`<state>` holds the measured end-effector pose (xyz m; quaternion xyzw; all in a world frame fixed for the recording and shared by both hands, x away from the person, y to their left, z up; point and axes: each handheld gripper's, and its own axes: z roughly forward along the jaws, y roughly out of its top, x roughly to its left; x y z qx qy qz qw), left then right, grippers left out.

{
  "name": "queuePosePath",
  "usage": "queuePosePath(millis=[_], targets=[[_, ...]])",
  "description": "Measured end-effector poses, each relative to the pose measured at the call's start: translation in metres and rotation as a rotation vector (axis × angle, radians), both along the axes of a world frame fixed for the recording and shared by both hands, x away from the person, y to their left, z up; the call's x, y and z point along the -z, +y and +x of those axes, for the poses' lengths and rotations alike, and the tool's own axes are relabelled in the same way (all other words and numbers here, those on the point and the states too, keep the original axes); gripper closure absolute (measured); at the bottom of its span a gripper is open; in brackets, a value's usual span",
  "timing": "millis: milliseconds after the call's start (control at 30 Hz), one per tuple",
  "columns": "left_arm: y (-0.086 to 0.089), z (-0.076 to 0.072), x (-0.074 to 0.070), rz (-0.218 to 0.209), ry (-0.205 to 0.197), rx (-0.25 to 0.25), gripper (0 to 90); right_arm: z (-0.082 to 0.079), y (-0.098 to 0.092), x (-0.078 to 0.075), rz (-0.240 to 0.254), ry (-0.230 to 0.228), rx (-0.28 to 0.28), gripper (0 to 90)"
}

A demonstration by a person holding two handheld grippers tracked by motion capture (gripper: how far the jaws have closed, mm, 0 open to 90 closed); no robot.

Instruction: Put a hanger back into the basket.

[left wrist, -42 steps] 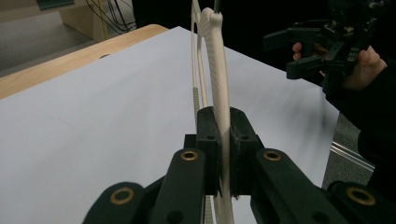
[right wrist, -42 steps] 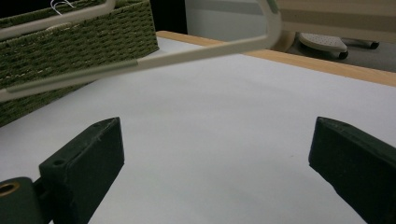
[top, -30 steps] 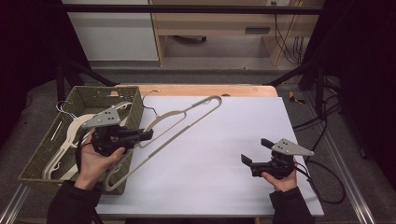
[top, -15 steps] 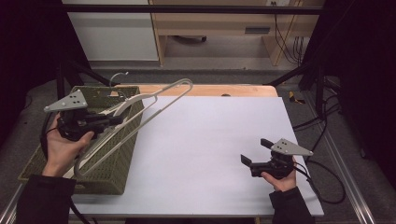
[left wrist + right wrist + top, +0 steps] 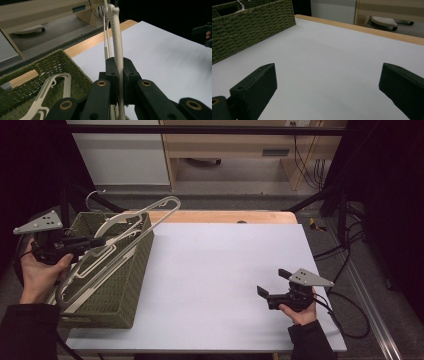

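Observation:
My left gripper [image 5: 97,241] is shut on a cream plastic hanger [image 5: 160,212] and holds it tilted above the green woven basket [image 5: 120,290] at the table's left edge. The hanger's far end sticks out over the basket's back right corner. In the left gripper view the jaws [image 5: 119,75] pinch one thin bar of the hanger [image 5: 117,37], which rises away from me. Another cream hanger [image 5: 58,81] lies inside the basket [image 5: 50,66]. My right gripper [image 5: 274,281] rests open on the white tabletop at the front right, with nothing between its jaws [image 5: 327,85].
The white tabletop [image 5: 220,270] spreads between the basket and the right gripper. A wooden strip [image 5: 225,216] runs along its far edge. More hangers, one with a metal hook [image 5: 92,195], lie in the basket. Cables [image 5: 350,315] trail off the right side.
The left gripper has carried the hanger leftward off the tabletop and slightly up, so it now hangs over the basket. The right gripper has stayed put.

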<state>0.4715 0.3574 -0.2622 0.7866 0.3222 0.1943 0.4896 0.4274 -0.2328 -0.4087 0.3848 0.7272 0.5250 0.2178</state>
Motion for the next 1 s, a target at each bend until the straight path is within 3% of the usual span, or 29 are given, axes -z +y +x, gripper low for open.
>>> queuePosePath(millis=[400,1000], targets=[[0.032,0.01,0.01,0.036,0.025,-0.037,84.9,-0.001,-0.002,-0.001,0.005,-0.01,-0.005,0.9],[0.081,0.012,0.032,0.016,0.041,-0.133,84.9,0.0,-0.001,0.0,-0.005,-0.009,-0.006,0.8]])
